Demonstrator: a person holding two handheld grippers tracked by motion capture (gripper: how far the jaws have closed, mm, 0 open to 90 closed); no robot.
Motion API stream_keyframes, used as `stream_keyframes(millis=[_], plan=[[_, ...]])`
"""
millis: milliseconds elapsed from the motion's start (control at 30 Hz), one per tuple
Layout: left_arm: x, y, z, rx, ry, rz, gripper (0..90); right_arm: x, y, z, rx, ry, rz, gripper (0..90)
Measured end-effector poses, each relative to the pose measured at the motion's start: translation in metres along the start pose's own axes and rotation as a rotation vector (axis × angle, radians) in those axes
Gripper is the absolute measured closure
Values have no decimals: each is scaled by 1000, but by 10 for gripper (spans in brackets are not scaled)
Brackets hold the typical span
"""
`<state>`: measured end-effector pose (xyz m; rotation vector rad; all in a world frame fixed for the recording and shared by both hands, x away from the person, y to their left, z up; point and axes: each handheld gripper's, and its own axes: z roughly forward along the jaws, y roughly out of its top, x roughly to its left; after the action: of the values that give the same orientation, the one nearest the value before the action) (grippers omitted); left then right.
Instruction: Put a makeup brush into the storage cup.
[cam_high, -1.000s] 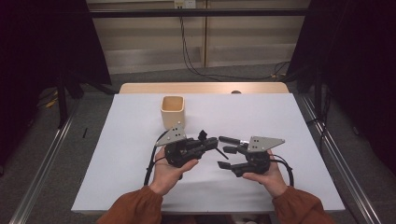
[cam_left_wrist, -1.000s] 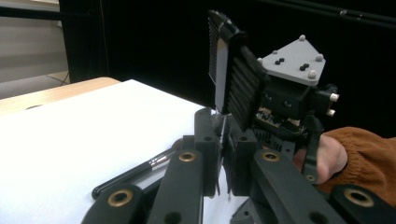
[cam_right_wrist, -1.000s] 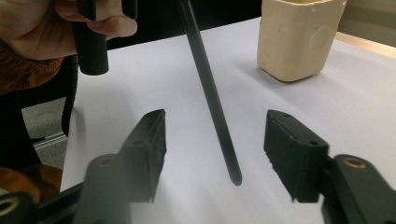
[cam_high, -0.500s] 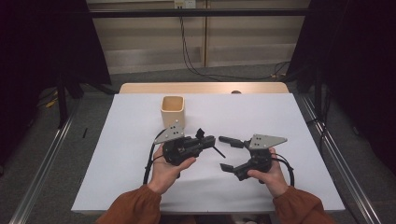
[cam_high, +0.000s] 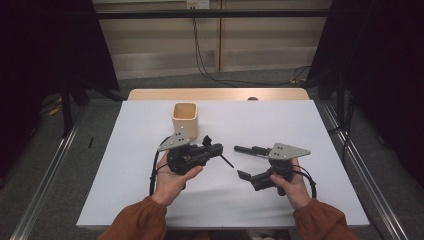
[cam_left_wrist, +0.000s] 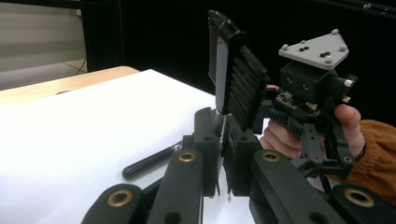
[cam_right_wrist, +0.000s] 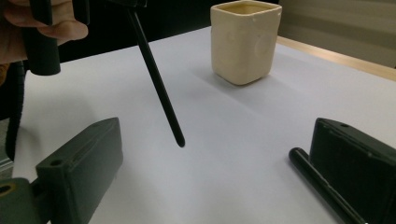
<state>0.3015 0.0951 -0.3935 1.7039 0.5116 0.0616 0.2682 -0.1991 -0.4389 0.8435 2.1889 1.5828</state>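
At lower centre of the high view, found the left tongs clenched on a thin black rod, its free tip slanting down and right over the white bench. Found the right tongs released at lower right; noted that their jaws had just been opening, with a black pen lying along the upper jaw, not pinched. Spotted a cream cup upright above the left tongs, near them but apart.

In the lower middle of the left gripper view, saw the left tongs pressed tight together; could not make out the rod past them. Saw the pen flat on the bench at lower left, and the other tongs gaping at upper centre.

Across the bottom of the right gripper view, saw the right tongs spread wide, with the pen just inside the jaw at lower right. Saw the rod slanting down from the upper left, its tip between the jaws and, by the look of it, off the bench. Saw the cup at upper centre.

Judged the step to be carrying the rod to the cup or the pen. Thought it best to keep the left grip firm, lift the tip clear, keep the right tongs from nudging the pen, and line the rod up before lowering.
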Motion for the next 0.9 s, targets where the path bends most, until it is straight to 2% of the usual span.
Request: stream_keyframes(millis=[67, 200, 300, 467, 633, 700, 833, 900], plan=[[1, 0, -3, 16, -2, -25, 854, 0, -1, -1, -3, -11, 0, 24], [3, -2, -6, 37, 14, -28, 854, -2, -2, -5, -5, -22, 5, 22], [5, -1, -11, 42, 23, -31, 854, -3, -4, -10, -40, -52, 3, 21], [10, -1, -20, 52, 44, -32, 854, -2, -10, -19, -64, -128, -2, 10], [12, -2, -25, 65, 52, -35, 854, -5, -16, -31, -97, -154, 8, 4], [14, -2, -27, 74, 57, -34, 854, -6, -18, -36, -98, -189, 10, 0], [17, -2, -31, 85, 69, -37, 854, -9, -23, -45, -104, -226, 4, 0], [17, -1, -32, 96, 77, -35, 854, -10, -27, -52, -108, -226, 29, 0]])
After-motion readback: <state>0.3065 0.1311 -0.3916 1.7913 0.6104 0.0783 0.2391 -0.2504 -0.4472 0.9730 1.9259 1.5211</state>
